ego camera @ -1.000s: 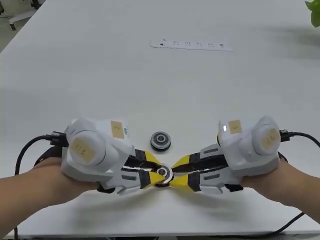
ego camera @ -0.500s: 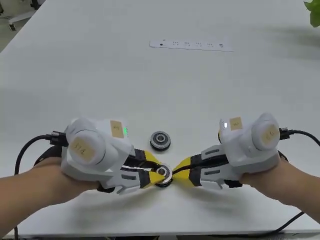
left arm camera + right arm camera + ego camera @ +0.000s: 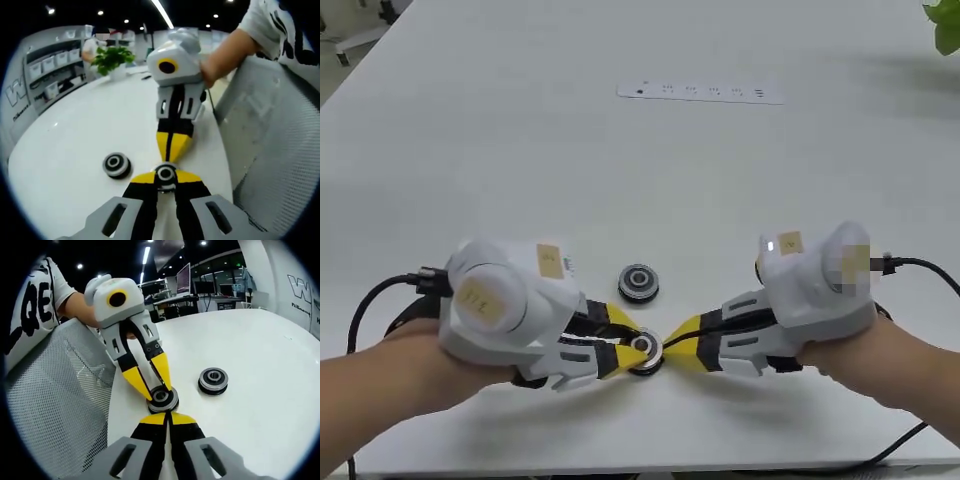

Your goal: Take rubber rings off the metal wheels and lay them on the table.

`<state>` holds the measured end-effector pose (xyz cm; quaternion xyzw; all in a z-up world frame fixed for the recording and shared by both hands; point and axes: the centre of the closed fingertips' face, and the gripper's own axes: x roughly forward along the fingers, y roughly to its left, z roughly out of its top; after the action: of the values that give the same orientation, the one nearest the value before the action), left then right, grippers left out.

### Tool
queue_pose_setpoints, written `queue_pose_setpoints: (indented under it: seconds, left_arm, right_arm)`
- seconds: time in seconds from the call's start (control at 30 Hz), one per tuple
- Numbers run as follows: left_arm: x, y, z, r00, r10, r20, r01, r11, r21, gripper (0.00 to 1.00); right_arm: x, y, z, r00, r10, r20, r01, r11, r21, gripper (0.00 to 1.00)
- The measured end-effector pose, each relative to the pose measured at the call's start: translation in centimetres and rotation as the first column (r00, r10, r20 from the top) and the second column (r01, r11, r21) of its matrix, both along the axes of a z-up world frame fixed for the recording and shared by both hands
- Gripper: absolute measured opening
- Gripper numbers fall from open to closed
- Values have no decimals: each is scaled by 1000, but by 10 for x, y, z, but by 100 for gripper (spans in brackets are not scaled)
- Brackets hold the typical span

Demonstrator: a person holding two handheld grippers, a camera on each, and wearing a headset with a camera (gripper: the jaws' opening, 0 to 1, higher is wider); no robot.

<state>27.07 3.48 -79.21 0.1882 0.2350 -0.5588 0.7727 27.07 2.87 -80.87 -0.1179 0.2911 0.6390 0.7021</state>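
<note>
A small metal wheel (image 3: 642, 348) with a black rubber ring sits near the table's front edge. My left gripper (image 3: 638, 350) is shut on this wheel (image 3: 166, 175), one yellow finger on each side (image 3: 162, 399). My right gripper (image 3: 669, 350) faces it from the right. Its jaws are shut, and the tips (image 3: 167, 416) pinch the rubber ring at the wheel's near rim. The right gripper (image 3: 169, 152) points down onto the wheel in the left gripper view. A second ringed wheel (image 3: 638, 282) lies free just behind (image 3: 116, 165) (image 3: 213, 380).
A white power strip (image 3: 700, 92) lies far back on the white table (image 3: 520, 150). A plant's leaves (image 3: 948, 22) show at the far right corner. A mesh chair back (image 3: 55, 405) stands at the table's front edge, and black cables trail from both grippers.
The right gripper's jaws have closed from slightly apart to shut at the wheel's rim. The left gripper keeps its hold, and the free wheel has not moved.
</note>
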Motion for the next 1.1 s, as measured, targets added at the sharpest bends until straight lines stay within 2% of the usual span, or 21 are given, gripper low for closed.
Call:
queue_pose_setpoints:
  seconds: [0.73,0.83,1.1]
  left_arm:
    - [1,0,-2,1000,-1,6,1,1000,-5,12]
    - [1,0,-2,1000,-5,16,5,1000,1,12]
    - [0,-2,-2,1000,-8,14,8,1000,1,12]
  right_arm:
    - [1,-3,2,991,-64,-115,68,997,36,0]
    - [1,-3,3,991,-64,-121,68,997,29,0]
    - [0,-6,4,986,-79,-146,82,996,19,0]
